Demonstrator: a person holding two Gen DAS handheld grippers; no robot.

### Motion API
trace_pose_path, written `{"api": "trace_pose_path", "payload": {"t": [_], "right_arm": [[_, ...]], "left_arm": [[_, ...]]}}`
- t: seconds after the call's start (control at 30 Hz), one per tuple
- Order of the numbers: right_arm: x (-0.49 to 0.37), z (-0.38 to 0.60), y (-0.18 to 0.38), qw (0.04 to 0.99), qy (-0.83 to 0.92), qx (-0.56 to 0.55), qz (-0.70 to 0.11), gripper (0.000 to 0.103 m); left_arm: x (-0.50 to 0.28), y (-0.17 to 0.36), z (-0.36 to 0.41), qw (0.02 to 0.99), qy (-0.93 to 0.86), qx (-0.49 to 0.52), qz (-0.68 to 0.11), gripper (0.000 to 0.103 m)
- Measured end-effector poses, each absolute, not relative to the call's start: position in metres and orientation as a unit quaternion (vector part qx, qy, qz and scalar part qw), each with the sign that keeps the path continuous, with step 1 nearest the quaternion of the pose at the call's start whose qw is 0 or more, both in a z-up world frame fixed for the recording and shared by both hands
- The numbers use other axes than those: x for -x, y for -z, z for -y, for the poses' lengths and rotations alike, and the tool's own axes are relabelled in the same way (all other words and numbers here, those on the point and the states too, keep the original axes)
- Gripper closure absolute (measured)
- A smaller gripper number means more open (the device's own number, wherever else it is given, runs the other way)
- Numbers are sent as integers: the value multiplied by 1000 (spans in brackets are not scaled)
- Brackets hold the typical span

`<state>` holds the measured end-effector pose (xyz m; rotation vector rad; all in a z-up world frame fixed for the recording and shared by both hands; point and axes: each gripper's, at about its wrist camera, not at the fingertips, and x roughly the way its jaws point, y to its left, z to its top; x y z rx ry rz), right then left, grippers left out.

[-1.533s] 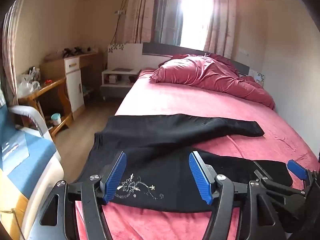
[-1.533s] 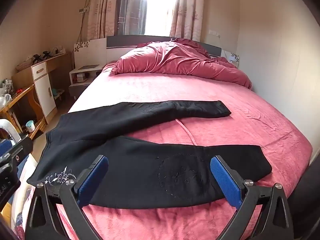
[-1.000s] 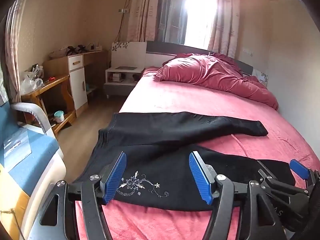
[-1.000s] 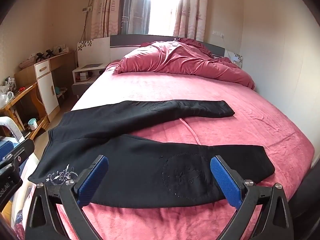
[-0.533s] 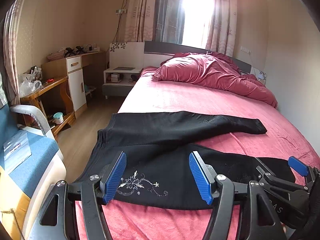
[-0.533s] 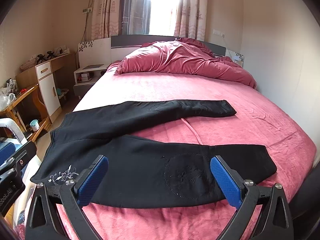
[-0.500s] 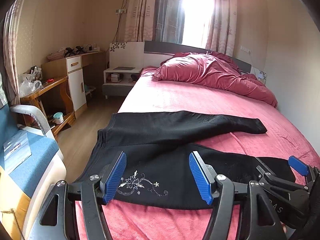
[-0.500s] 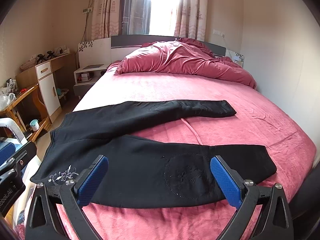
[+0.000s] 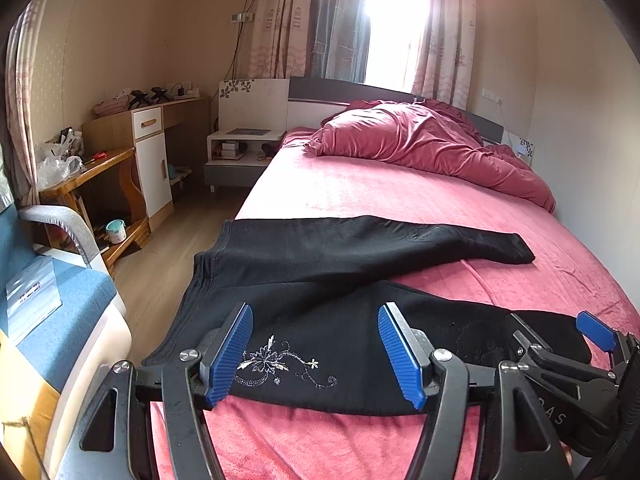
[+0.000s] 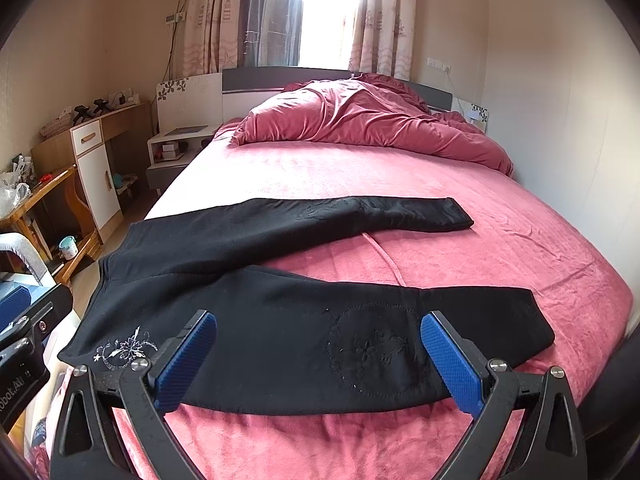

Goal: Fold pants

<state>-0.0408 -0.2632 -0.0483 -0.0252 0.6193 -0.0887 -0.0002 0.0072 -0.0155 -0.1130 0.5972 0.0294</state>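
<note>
Black pants [image 10: 280, 312] lie spread flat across the pink bed [image 10: 500, 248], legs apart. The left gripper [image 9: 316, 344] and right gripper [image 10: 320, 360] hover just above the near leg, jaws apart, gripping nothing.

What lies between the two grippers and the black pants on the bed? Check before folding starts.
Nothing visible. The black pants lie spread flat on the pink bed, and both the left gripper and right gripper hang open just above the near leg. The crumpled duvet sits far off by the headboard.
</note>
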Motion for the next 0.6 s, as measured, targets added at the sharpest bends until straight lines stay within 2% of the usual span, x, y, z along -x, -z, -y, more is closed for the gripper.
{"api": "trace_pose_path", "payload": {"t": [0.6], "right_arm": [[42, 263, 51, 952, 46, 11, -302, 0]], "left_arm": [[1, 16, -5, 955, -14, 52, -292, 36]]}}
